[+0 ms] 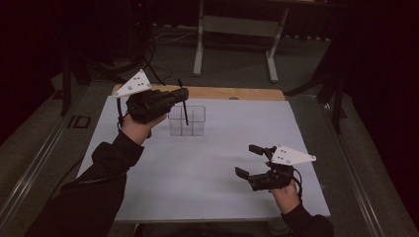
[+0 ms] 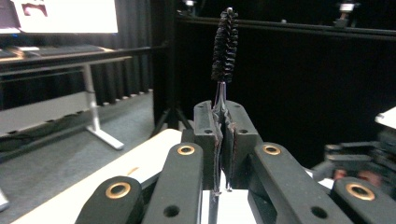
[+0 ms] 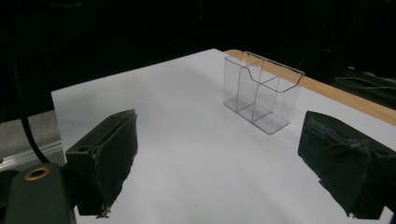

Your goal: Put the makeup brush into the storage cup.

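Observation:
My left gripper [image 1: 182, 95] is raised at the back left of the table and is shut on a thin black brush [image 1: 186, 112]. The brush hangs down in front of a clear plastic box with compartments [image 1: 187, 121]. In the left gripper view the jaws [image 2: 223, 127] clamp the wire stem, and the bristled brush head [image 2: 224, 46] sticks out beyond them. My right gripper [image 1: 248, 160] is low at the front right, open, with nothing between its pads. In the right gripper view its wide-apart jaws [image 3: 224, 154] frame the clear box [image 3: 261, 91], which stands well beyond them.
A white sheet [image 1: 207, 168] covers the table, and a wooden edge [image 1: 232, 93] shows along the far side. Behind the table a desk frame with white legs [image 1: 200, 47] stands on grey floor. Dark curtains surround the area.

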